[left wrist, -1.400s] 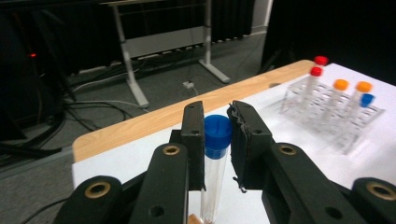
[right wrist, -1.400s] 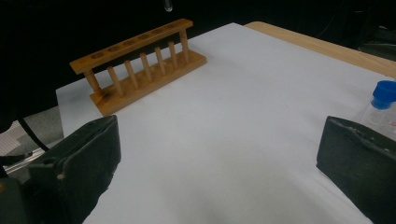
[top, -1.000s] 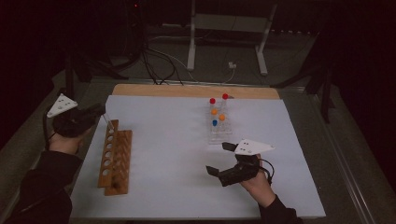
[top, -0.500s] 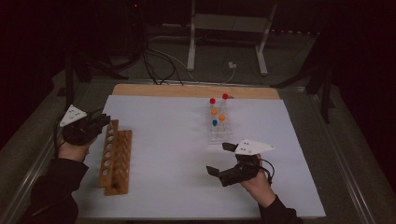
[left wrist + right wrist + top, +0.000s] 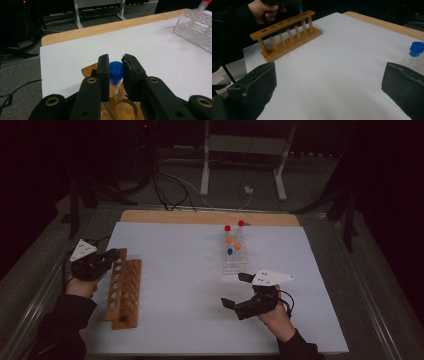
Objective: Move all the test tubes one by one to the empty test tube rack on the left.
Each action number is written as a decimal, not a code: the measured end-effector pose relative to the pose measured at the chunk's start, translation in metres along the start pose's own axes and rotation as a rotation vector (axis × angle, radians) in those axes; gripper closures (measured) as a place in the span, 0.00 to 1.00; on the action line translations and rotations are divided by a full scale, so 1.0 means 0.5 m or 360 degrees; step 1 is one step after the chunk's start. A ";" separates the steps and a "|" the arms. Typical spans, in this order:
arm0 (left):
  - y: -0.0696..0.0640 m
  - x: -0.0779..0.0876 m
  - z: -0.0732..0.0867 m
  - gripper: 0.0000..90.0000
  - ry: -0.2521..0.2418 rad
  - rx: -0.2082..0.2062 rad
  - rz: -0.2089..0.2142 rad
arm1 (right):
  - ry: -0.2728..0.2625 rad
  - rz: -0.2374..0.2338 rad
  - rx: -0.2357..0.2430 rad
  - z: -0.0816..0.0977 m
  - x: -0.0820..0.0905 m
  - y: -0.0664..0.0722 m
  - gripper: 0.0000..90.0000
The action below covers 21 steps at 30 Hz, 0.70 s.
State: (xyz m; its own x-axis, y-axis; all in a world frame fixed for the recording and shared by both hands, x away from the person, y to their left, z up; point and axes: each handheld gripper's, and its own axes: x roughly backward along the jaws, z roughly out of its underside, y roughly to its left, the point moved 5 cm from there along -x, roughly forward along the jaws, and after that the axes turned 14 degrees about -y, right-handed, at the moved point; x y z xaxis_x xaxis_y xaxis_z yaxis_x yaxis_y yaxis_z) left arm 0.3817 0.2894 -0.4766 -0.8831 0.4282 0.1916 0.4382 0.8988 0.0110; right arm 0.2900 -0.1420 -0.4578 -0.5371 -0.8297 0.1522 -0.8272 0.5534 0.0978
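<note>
High view, left tongs point(image 5: 114, 254) gripping blue-capped tube point(image 5: 116, 70), lowered to wooden rack point(image 5: 123, 290), right tongs point(image 5: 236, 290) open.

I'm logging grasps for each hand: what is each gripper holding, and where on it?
The left gripper clamps a blue-capped tube at its cap and upper body, above the wooden rack. The right gripper holds nothing.

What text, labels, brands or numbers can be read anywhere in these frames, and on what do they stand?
None can be read.
Blue-capped tube in the left claw: no label visible.
Wooden rack: plain wood, no marking.
Clear rack: faint marks on its tubes, too blurred to read.
Second blue-capped tube: faint print on its wall, too small to read.
</note>
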 end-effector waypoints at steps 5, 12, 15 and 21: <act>0.002 0.002 0.000 0.86 0.0015 0.0006 0.0003 | -0.0011 -0.0008 -0.0014 -0.003 0.002 -0.001 0.00; 0.000 0.001 -0.002 0.83 0.0034 0.0014 -0.0002 | -0.0042 -0.0012 -0.0020 -0.012 0.007 -0.002 0.00; -0.001 0.007 -0.010 0.71 0.0033 0.0006 -0.0013 | -0.0046 -0.0015 -0.0028 -0.015 0.008 -0.003 0.00; -0.021 0.034 -0.046 0.48 -0.0047 0.0020 0.0029 | -0.0075 0.0010 -0.0021 -0.028 0.014 -0.012 0.00</act>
State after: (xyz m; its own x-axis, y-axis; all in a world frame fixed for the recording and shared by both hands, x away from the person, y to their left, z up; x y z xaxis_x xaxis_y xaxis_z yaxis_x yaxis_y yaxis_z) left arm 0.3661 0.2849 -0.4509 -0.8797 0.4468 0.1628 0.4521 0.8919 -0.0047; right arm 0.2936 -0.1499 -0.4438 -0.5498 -0.8285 0.1064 -0.8216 0.5594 0.1098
